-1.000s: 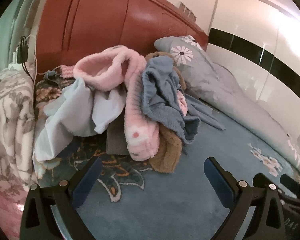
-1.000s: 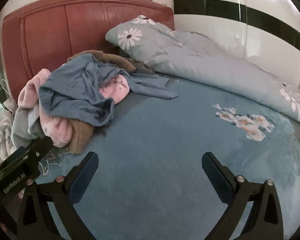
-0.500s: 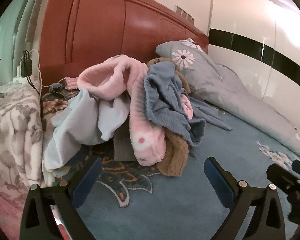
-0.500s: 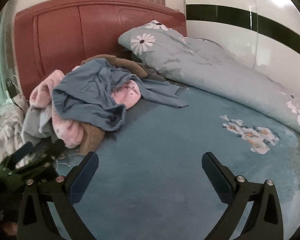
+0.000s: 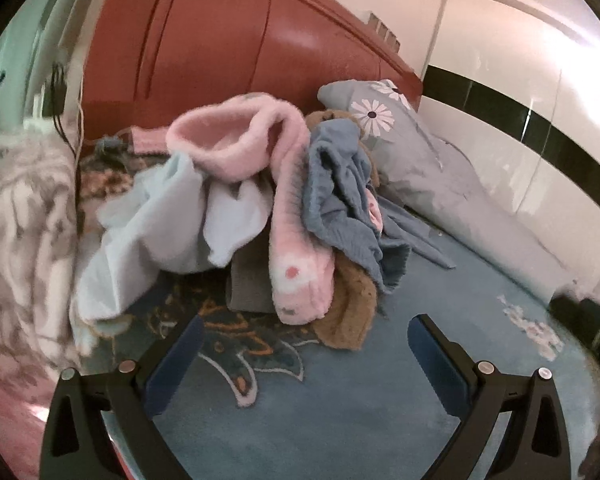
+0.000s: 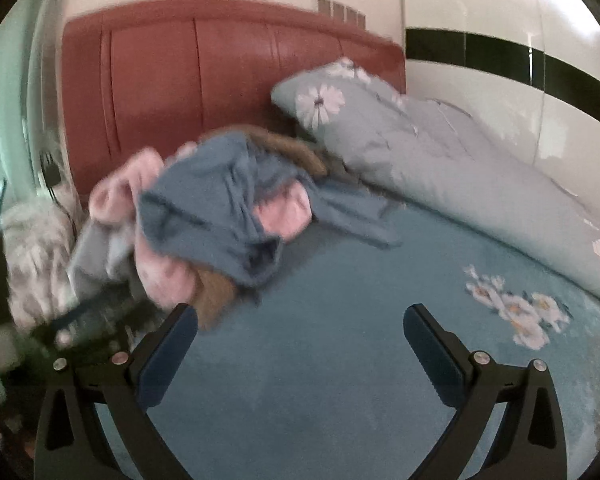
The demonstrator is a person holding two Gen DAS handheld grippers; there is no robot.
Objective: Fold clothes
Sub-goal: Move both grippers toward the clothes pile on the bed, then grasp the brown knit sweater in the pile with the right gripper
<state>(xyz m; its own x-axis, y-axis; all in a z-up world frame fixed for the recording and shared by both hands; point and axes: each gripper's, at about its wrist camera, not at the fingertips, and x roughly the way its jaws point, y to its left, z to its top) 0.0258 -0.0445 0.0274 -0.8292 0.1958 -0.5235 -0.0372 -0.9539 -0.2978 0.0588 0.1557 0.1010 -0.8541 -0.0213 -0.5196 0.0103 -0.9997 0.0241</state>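
Pink fleece tops the pile of clothes (image 5: 260, 216), which sits near the head of the bed (image 5: 340, 408), at about 12 o'clock from the left tool (image 5: 304, 344) and 10 o'clock from the right tool (image 6: 300, 332). I count five garments in the heap, though more may be buried: the pink fleece garment (image 5: 284, 200) draped over the crest, a slate-blue knit (image 5: 344, 196) slung across its 3 o'clock flank, a pale blue top (image 5: 152, 224) sagging toward 9 o'clock, a brown fuzzy piece (image 5: 348, 308) poking out at the bottom, and a grey item (image 5: 248, 284) pinned underneath. Nothing is folded yet — they lie tangled, probably dumped there so the open blue bedspread in front could serve as the folding area.

Both tools are spread wide and carry nothing; each hangs over bare bedspread, short of the pile, the left one nearer to it. Judging by that stance, the step in hand is choosing a first garment, and the pink or slate-blue one on top looks easiest to lift free.

Beyond the heap stands one red-brown headboard (image 5: 228, 52). A single daisy-print pillow (image 6: 332, 96) lies at 1 o'clock with a grey-blue quilt (image 6: 480, 184) trailing along the wall — and a grey floral blanket (image 5: 16, 216) bunches at 9 o'clock.
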